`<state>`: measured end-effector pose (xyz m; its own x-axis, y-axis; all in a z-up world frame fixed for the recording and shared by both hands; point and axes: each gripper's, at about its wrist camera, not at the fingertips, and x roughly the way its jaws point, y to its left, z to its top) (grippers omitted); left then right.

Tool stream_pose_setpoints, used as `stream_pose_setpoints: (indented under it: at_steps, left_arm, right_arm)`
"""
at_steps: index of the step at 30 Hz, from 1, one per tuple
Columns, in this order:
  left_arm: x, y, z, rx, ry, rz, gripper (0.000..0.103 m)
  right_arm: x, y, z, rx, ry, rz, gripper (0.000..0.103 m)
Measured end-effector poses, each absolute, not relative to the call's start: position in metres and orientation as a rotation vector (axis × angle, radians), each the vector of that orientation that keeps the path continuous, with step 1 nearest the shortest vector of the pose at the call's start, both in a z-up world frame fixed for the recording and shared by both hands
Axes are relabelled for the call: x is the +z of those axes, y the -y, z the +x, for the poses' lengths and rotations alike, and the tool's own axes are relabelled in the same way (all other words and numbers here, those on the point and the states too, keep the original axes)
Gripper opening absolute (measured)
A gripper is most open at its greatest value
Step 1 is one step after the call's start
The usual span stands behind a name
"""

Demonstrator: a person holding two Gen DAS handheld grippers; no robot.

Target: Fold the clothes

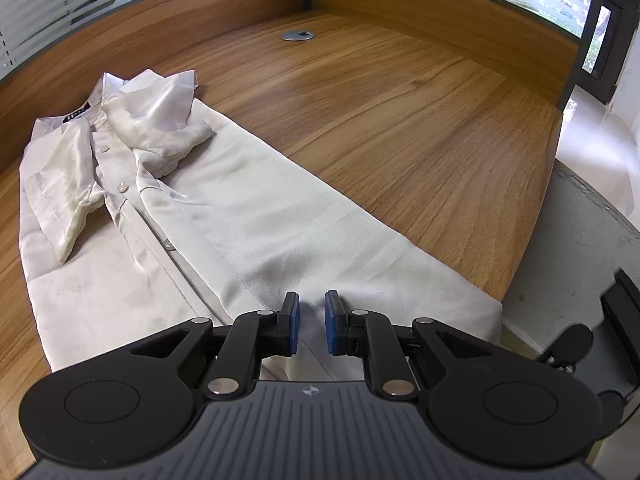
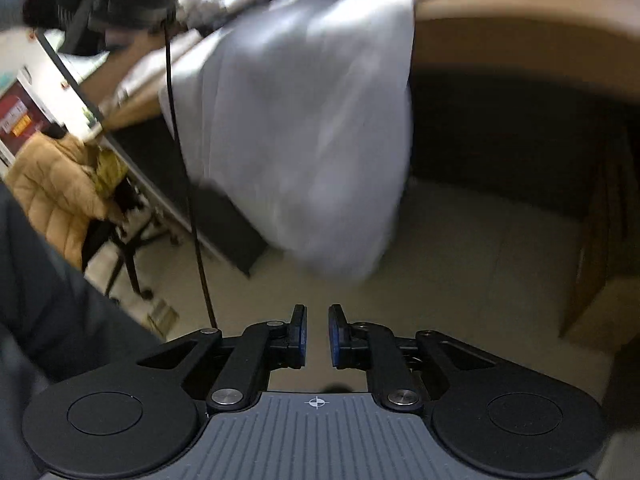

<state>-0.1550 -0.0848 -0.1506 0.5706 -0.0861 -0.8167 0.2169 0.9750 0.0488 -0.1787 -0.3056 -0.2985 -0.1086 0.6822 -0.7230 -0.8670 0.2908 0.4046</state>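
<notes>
Cream shirt (image 1: 248, 216) on brown wood-grain desk (image 1: 400, 112); seemingly tan jacket (image 2: 52, 200).

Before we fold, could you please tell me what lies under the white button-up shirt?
The white button-up shirt rests on the brown wooden desk; its hem overhangs the edge. Anything beneath it is covered.

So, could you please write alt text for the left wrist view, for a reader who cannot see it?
A white button-up shirt lies face up on a wooden desk, sleeves folded over its chest, collar at the far end. The left claw, open and empty, hovers over the shirt's near hem. A round cable port sits at the desk's far side.
</notes>
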Motion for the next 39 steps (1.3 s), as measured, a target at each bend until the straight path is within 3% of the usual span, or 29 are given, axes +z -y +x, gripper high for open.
stream_pose_setpoints:
  at_steps: [11, 15, 22, 31, 39]
  left_arm:
    - [-0.145, 0.082, -0.171, -0.222, -0.858, 0.193, 0.020]
    - [-0.121, 0.070, -0.197, -0.246, -0.787, 0.147, 0.021]
    - [-0.096, 0.043, -0.276, -0.266, -0.730, 0.144, 0.032]
    - [-0.135, 0.010, -0.367, -0.180, -0.850, 0.102, 0.040]
    - [-0.183, -0.024, -0.388, -0.096, -0.909, 0.075, 0.043]
  right_arm:
    - [-0.254, 0.333, -0.212, 1.128, -0.984, -0.134, 0.015]
    - [-0.221, 0.334, -0.215, 1.054, -0.925, -0.110, 0.023]
    - [-0.186, 0.329, -0.217, 0.968, -0.883, -0.136, 0.027]
    - [-0.184, 0.320, -0.207, 0.898, -0.927, -0.113, 0.038]
    - [-0.197, 0.305, -0.183, 0.958, -0.943, -0.153, 0.043]
